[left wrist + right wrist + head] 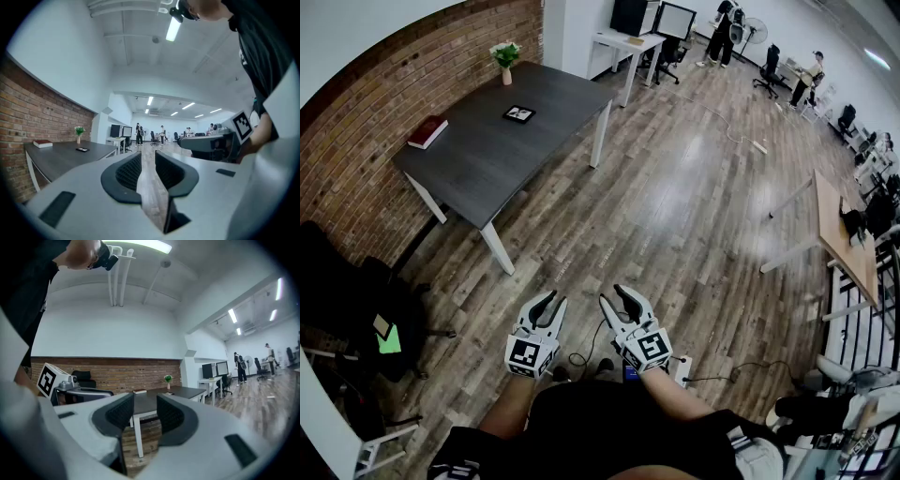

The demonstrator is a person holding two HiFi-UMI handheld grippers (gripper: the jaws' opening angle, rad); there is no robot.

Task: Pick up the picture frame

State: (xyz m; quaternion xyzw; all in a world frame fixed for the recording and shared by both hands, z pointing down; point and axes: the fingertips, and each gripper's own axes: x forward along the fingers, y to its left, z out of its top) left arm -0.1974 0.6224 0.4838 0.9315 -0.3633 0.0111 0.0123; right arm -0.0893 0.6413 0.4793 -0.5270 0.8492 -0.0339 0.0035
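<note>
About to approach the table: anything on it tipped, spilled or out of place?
Nothing stands out. The picture frame lies flat on the table, the flower vase stands upright at the far end, and the red book lies by the brick wall.

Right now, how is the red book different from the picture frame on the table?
The book is red; the picture frame is black with a pale middle. The book looks bigger and thicker than the picture frame. The book lies at the edge of the dark table by the brick wall; the picture frame lies nearer the middle. Both lie flat on it.
</note>
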